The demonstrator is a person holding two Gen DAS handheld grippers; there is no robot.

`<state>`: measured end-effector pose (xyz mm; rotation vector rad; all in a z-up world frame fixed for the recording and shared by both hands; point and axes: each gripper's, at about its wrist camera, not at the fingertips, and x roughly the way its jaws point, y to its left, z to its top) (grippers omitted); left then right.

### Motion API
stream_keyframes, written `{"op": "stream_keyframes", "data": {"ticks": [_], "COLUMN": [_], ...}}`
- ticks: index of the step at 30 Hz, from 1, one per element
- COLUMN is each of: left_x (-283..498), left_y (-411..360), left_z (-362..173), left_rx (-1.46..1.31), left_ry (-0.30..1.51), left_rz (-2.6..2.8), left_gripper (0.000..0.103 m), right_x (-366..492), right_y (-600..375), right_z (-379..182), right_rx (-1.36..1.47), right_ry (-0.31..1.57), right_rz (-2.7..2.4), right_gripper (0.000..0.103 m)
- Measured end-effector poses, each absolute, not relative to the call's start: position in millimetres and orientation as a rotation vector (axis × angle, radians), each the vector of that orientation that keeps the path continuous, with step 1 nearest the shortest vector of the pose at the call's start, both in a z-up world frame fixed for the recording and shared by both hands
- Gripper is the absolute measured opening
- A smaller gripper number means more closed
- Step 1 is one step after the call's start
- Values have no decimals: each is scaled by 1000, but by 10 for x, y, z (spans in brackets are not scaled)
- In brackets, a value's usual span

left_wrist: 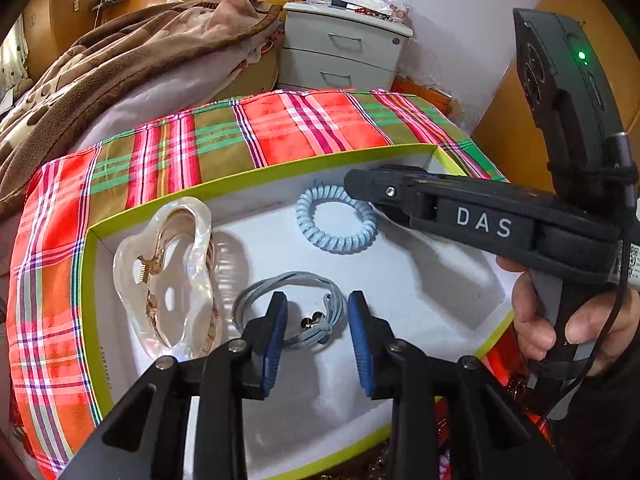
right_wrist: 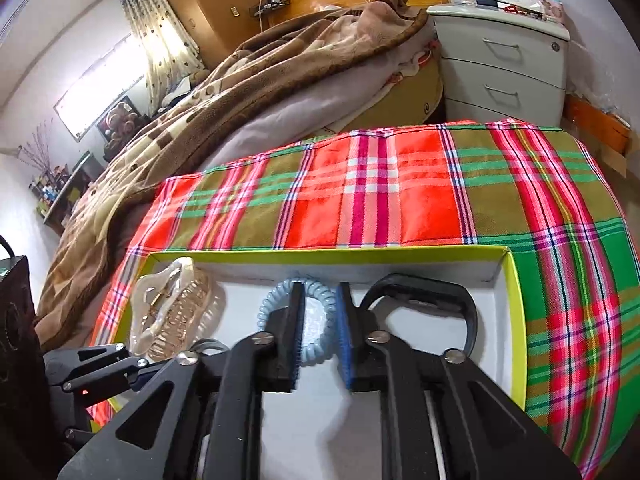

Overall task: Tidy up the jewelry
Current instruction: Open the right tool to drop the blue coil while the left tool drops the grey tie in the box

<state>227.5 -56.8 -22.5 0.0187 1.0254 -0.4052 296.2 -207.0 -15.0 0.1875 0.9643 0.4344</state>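
Note:
A white box with a lime-green rim (left_wrist: 256, 182) lies on a plaid cloth. Inside it lie a pearly hair claw clip (left_wrist: 168, 276), a light blue spiral hair tie (left_wrist: 335, 219), a grey elastic hair tie with a small metal charm (left_wrist: 296, 314) and a black band (right_wrist: 432, 292). My left gripper (left_wrist: 318, 312) is open, its blue pads either side of the grey hair tie. My right gripper (right_wrist: 320, 300) is open, low in the box, its pads straddling the right part of the blue spiral tie (right_wrist: 316, 320). In the left wrist view the right gripper's fingertips (left_wrist: 360, 184) sit at the spiral tie's far right edge.
The plaid cloth (right_wrist: 400, 200) covers the surface around the box. A bed with a brown blanket (right_wrist: 240, 92) lies behind on the left. A grey drawer unit (right_wrist: 504, 64) with clutter on top stands behind on the right.

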Motion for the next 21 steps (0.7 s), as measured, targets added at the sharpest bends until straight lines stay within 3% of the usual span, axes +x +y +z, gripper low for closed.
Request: {"op": "stream_keyframes", "data": {"ticks": [21], "left_x": [1645], "left_y": [-276], "left_z": [147], "left_rx": [-40], "left_ry": [907], "left_rz": [-411], "left_gripper": [42], "right_x": [2224], "right_y": [-2196], "right_z": [286], "right_rx": [182], "right_ry": [824], "right_rz": [429], "right_gripper": [23]}}
